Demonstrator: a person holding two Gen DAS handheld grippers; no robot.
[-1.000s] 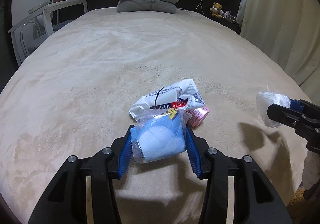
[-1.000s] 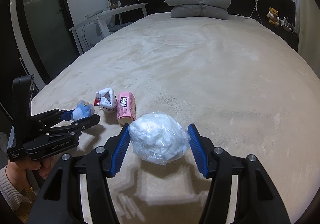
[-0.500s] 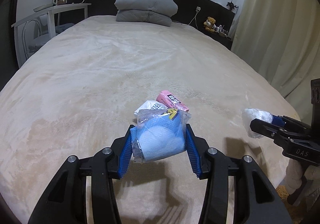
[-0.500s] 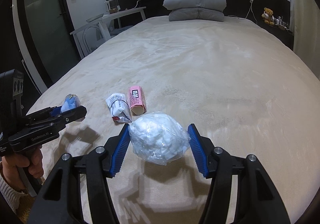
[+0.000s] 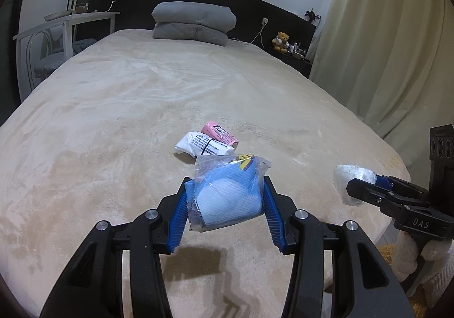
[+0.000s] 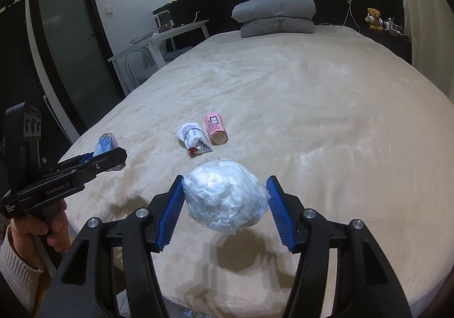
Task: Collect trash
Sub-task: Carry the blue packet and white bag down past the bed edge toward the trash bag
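My left gripper (image 5: 225,211) is shut on a blue and white packet in clear plastic (image 5: 227,193), held above the beige bed (image 5: 113,133). My right gripper (image 6: 225,206) is shut on a crumpled white plastic bag ball (image 6: 224,198), also lifted off the bed. Each gripper shows in the other's view: the left gripper (image 6: 105,153) with its blue packet (image 6: 105,144) at the left, the right gripper (image 5: 357,187) with its white ball (image 5: 350,176) at the right. On the bed lie a white printed wrapper (image 5: 203,145) (image 6: 193,139) and a pink tube-shaped package (image 5: 220,133) (image 6: 215,128), side by side.
Grey folded pillows (image 5: 194,21) lie at the headboard. A white desk with a chair (image 5: 56,31) stands left of the bed, curtains (image 5: 383,34) hang on the right, and a dark door (image 6: 71,48) is on the left. A teddy bear (image 5: 280,41) sits on a shelf. The bed's near edge (image 6: 255,301) is just below my grippers.
Both grippers have pulled back toward the foot of the bed and risen slightly with their loads. The white wrapper and pink package now lie farther ahead, clear of the left gripper.
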